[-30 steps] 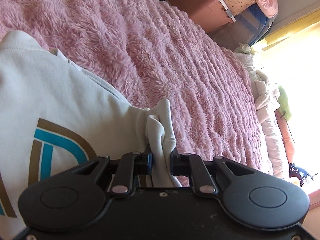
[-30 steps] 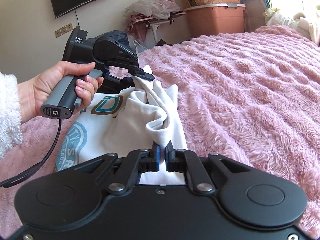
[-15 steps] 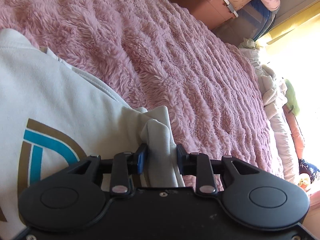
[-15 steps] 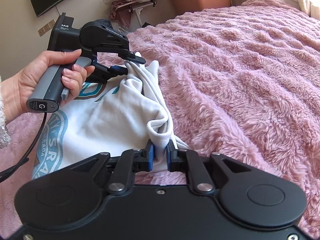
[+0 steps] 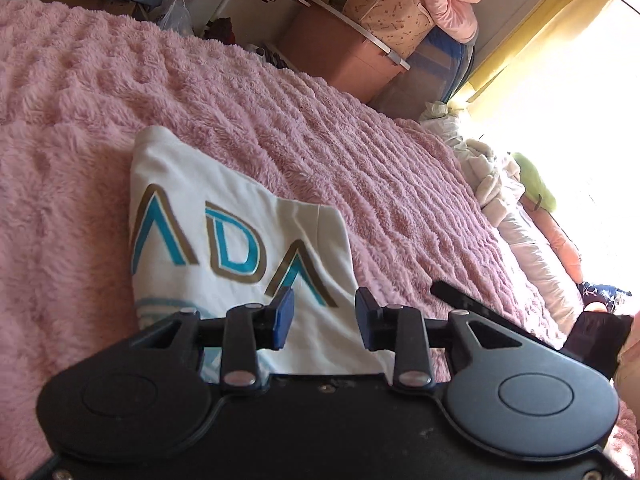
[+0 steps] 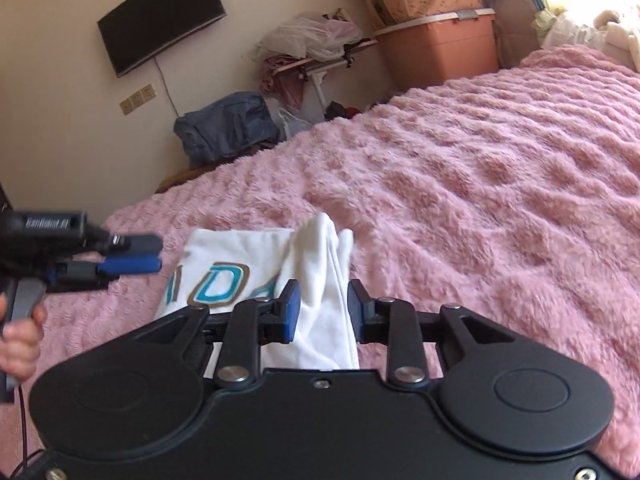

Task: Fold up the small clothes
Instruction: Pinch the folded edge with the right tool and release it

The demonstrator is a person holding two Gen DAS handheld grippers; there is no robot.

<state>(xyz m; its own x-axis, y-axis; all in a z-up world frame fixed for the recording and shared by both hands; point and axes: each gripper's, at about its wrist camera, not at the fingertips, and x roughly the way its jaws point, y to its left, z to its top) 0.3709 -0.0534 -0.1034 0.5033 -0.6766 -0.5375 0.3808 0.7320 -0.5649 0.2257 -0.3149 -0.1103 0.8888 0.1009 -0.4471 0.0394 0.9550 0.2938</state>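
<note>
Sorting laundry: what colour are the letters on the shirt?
Teal with brown outlines, on the white shirt; clearest in the left wrist view.

The shirt (image 5: 240, 240) lies on the blanket (image 5: 400, 184). The left gripper (image 6: 132, 256) is to the left of the shirt. A storage box (image 6: 436, 48) stands behind the bed, by the wall.

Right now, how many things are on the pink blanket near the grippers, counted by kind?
White T-shirt: 1
Grippers, both open: 2, left gripper and right gripper
Pink blanket under them: 1
Total: 4
</note>
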